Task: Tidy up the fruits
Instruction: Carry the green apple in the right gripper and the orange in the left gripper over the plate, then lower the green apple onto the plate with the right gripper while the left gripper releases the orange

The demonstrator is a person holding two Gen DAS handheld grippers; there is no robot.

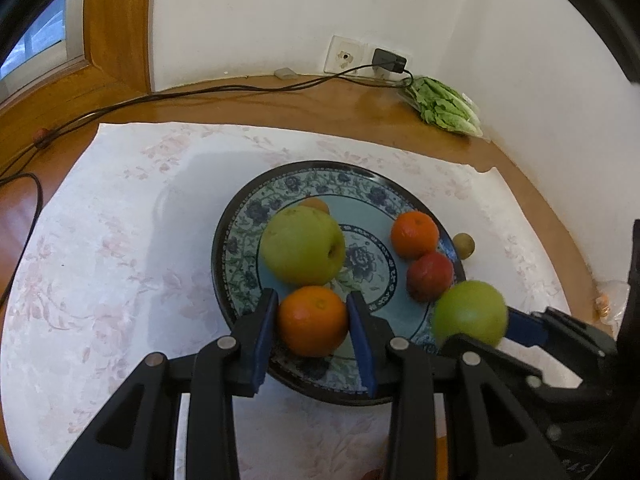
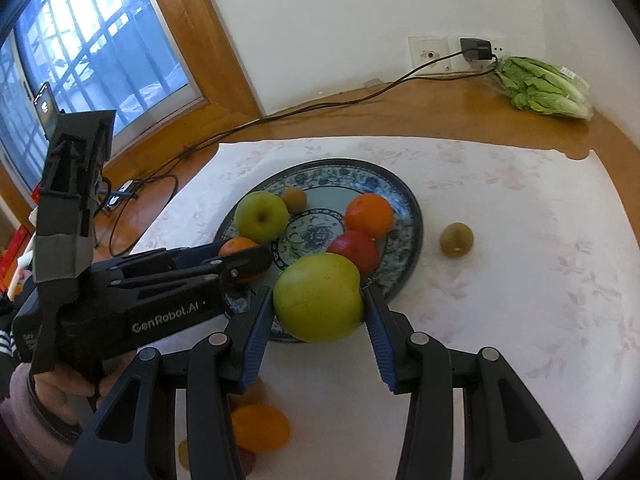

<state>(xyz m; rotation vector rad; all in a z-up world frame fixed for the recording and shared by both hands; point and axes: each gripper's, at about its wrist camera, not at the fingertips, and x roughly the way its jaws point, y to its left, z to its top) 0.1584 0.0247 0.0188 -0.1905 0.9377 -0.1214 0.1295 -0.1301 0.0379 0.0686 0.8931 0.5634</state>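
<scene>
Orange fruit on the cloth shows only in the right view. Left gripper apparently pinches an orange over the plate; right gripper clasps a green apple at the plate's edge.

1. Blue-and-white floral plate with dark rim.
2. Green apples; orange tangerines; one dark red fruit; brownish-green kiwi.
3. White cloth with faint pink flowers.
4. Black grippers with blue pads.
</scene>
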